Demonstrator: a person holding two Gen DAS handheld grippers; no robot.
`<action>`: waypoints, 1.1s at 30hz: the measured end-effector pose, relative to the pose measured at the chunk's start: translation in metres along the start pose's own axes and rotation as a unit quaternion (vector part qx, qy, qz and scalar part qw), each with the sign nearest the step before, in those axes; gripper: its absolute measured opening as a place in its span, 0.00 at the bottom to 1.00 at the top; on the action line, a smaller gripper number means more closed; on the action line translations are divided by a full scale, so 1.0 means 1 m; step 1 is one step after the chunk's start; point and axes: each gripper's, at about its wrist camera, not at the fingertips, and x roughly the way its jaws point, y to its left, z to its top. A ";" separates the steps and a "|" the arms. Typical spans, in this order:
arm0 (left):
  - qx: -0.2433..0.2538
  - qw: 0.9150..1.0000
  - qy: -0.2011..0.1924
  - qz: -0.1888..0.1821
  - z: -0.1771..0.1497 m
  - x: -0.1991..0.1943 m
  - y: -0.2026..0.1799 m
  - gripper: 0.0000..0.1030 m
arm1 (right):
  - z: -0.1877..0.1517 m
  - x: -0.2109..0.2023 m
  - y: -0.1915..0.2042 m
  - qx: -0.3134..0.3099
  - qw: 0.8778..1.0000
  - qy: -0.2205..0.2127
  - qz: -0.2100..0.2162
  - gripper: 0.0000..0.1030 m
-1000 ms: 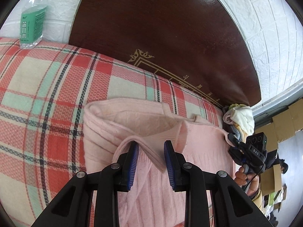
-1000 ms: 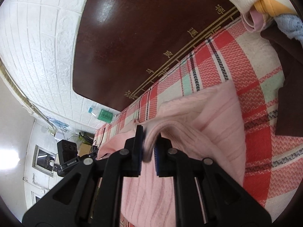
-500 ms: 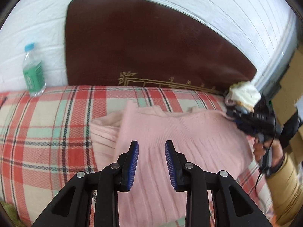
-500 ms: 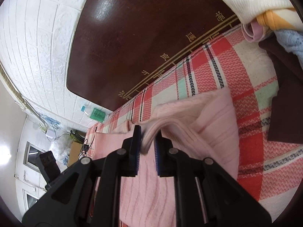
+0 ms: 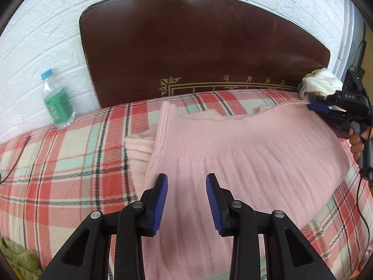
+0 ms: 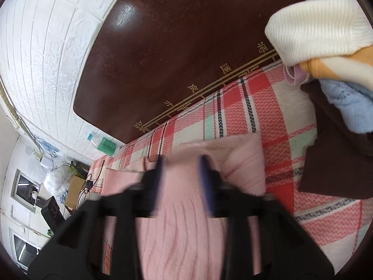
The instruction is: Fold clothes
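Observation:
A pink ribbed knit garment (image 5: 233, 149) lies folded over on the plaid bed cover (image 5: 60, 158). My left gripper (image 5: 186, 196) is open and empty, hovering above the garment's near part. My right gripper (image 6: 181, 182) is blurred by motion, its jaws spread wide over the pink garment (image 6: 186, 228) with no cloth between them. The right gripper also shows in the left wrist view (image 5: 326, 105), at the garment's far right corner.
A dark wooden headboard (image 5: 198, 46) stands behind the bed against a white brick wall. A water bottle (image 5: 57, 100) stands at the back left. A pile of other clothes (image 6: 326, 46) sits at the back right. A green cloth (image 5: 16, 256) lies at the lower left.
My right gripper has opened and let go of the pink garment's edge. My left gripper has pulled back and up, still open. The garment now lies flatter on the bed.

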 end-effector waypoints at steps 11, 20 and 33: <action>-0.013 1.000 0.010 0.005 -0.013 0.013 0.006 0.43 | -0.025 0.002 0.026 -0.111 0.993 0.027 -0.028 0.77; -0.048 0.999 0.002 -0.015 -0.027 0.023 0.017 0.43 | -0.028 0.018 -0.006 -0.085 0.994 0.035 -0.053 0.71; -0.101 0.994 -0.033 -0.009 -0.062 -0.027 0.028 0.47 | -0.052 -0.053 0.001 -0.081 0.996 0.011 -0.027 0.77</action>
